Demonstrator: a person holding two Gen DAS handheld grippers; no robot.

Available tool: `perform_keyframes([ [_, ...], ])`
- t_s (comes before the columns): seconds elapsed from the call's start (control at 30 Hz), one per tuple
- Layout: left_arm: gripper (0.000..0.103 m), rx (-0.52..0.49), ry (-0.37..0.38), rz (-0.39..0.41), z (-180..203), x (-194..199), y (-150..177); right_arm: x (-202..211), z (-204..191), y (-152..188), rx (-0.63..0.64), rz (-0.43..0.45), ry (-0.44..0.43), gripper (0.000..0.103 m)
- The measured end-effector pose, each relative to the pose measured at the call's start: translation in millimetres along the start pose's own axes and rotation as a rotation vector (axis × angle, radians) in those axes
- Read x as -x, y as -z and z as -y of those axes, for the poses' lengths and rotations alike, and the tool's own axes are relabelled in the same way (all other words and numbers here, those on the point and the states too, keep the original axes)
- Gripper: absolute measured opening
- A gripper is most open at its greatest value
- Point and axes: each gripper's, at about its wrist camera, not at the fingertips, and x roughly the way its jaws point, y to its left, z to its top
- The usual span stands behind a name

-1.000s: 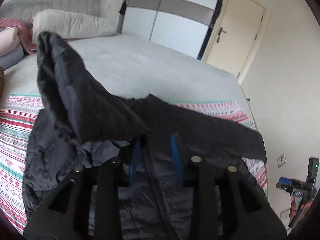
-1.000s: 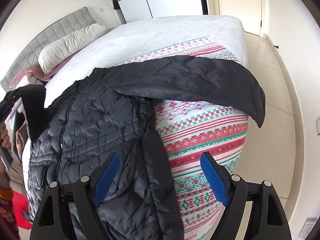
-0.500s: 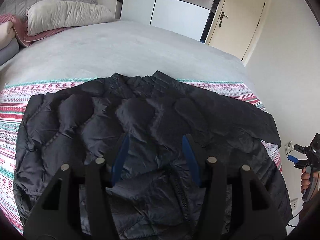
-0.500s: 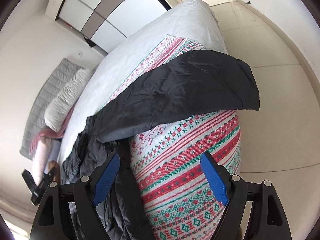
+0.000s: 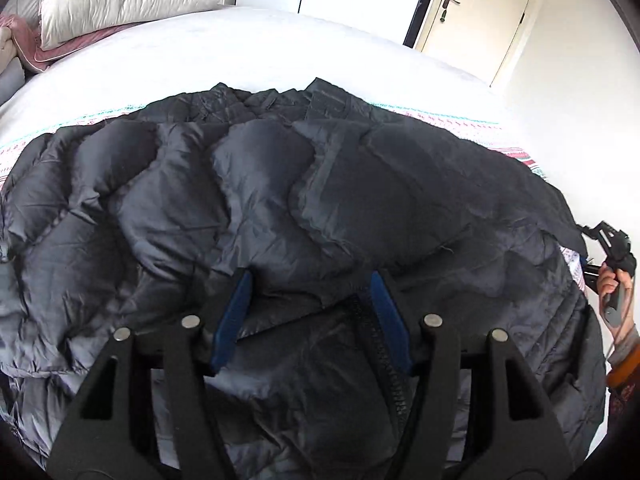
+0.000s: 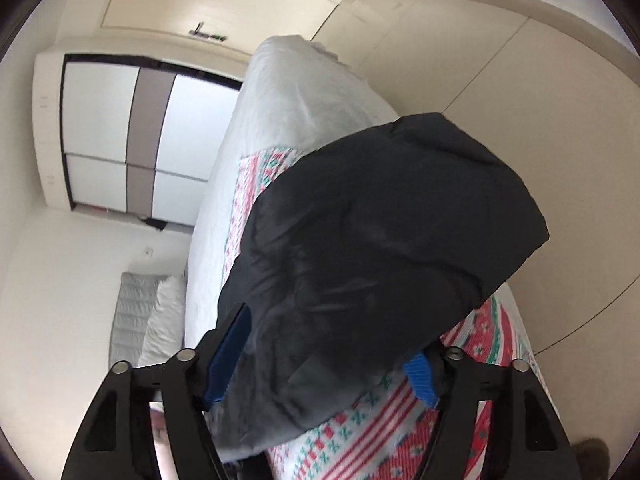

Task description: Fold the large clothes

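Note:
A large dark quilted jacket (image 5: 280,200) lies spread across the bed, one sleeve folded over its front. My left gripper (image 5: 308,312) hovers open just above the jacket near its zipper (image 5: 384,356), holding nothing. In the right wrist view the jacket's other sleeve (image 6: 380,248) hangs over the bed's edge. My right gripper (image 6: 324,360) is open with its jaws on either side of that sleeve; the sleeve lies between the pads. The right gripper also shows in the left wrist view (image 5: 612,248) at the far right, held in a hand.
The bed has a white sheet (image 5: 240,52) and a red, green and white patterned blanket (image 6: 360,432) under the jacket. Pillows (image 5: 120,4) lie at the headboard. A wardrobe (image 6: 140,140) and a door (image 5: 480,12) stand beyond. Tiled floor (image 6: 540,120) borders the bed.
The left sleeve was laid down over the jacket and my left gripper let it go and lowered. My right gripper swung round and closed in on the hanging right sleeve.

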Motion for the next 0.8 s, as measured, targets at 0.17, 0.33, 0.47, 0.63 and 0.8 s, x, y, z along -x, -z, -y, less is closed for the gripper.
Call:
perform_keyframes([
  [0.17, 0.067, 0.017, 0.013, 0.061, -7, 42, 0, 20, -32, -10, 0.081, 0.111, 0.007, 0.009],
  [0.33, 0.081, 0.015, -0.057, 0.108, -22, 84, 4, 63, -123, 19, 0.367, 0.191, -0.001, 0.007],
  [0.47, 0.085, 0.053, -0.088, 0.116, -41, 112, 16, 86, -205, 70, 0.623, 0.213, -0.001, 0.007],
  [0.63, 0.085, 0.105, -0.109, 0.108, -66, 132, 31, 84, -291, 172, 0.94, 0.19, 0.008, 0.007],
  [0.8, 0.085, 0.187, -0.113, 0.127, -94, 150, 33, 52, -345, 303, 1.241, 0.105, 0.015, 0.007],
])
